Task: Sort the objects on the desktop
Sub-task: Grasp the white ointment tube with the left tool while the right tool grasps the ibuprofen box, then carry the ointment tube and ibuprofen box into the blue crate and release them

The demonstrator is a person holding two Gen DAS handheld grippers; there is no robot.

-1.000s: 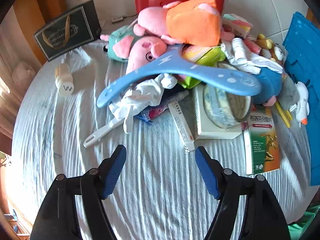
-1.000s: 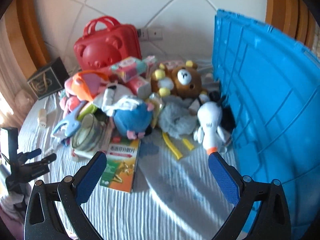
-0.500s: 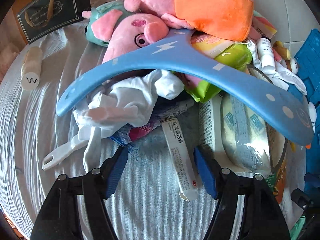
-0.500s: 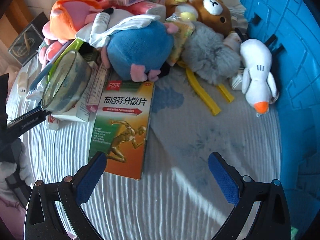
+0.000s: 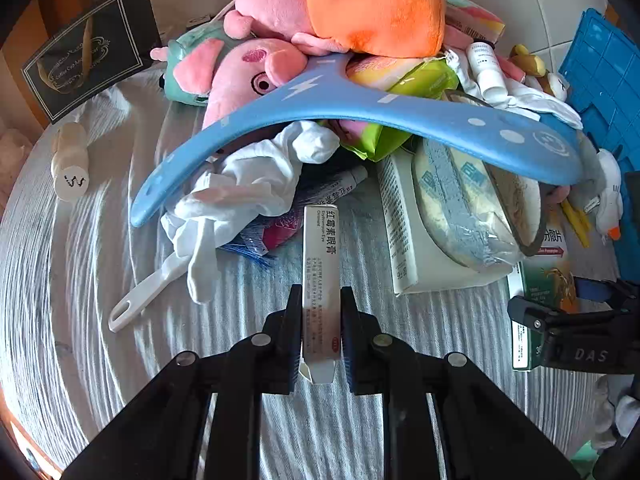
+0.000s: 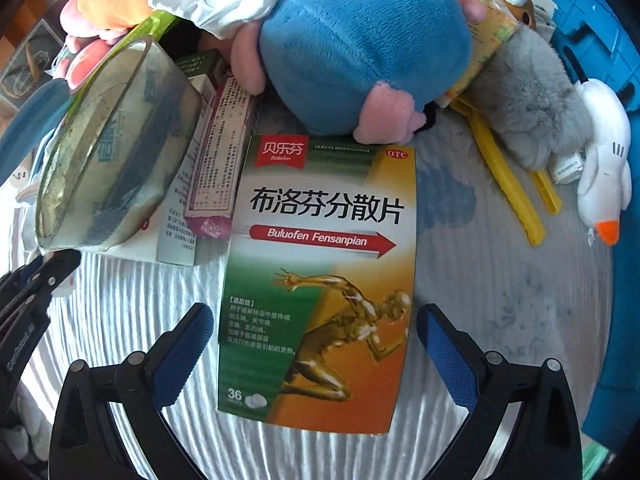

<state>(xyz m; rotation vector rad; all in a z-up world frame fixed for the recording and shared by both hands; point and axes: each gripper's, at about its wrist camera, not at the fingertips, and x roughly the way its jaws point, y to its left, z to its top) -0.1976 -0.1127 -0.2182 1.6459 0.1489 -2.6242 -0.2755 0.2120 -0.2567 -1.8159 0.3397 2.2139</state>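
White card, long and thin: the eye-ointment box (image 5: 321,280) sits pinched between the fingers of the left gripper (image 5: 320,320), which closes narrow on the box's near end, where its slim sides give the pads two flat faces to press. Its far end still reaches in under the heap, just beside a white cloth (image 5: 248,188) and below the blue hanger (image 5: 360,108), so a pull straight back toward the gripper looks like the cleanest way out.

On the other side, the right gripper (image 6: 316,352) stands wide, empty, one finger on either side of the near end of the ibuprofen box (image 6: 320,280) without touching it. That box lies flat on the grey tablecloth (image 6: 500,300), its far edge tucked under a blue plush (image 6: 360,48). Straddling it this way lines the pads up with its long edges, probably for the next grasp. A blue crate (image 6: 592,16) stands at the right, a likely bin for sorted things.
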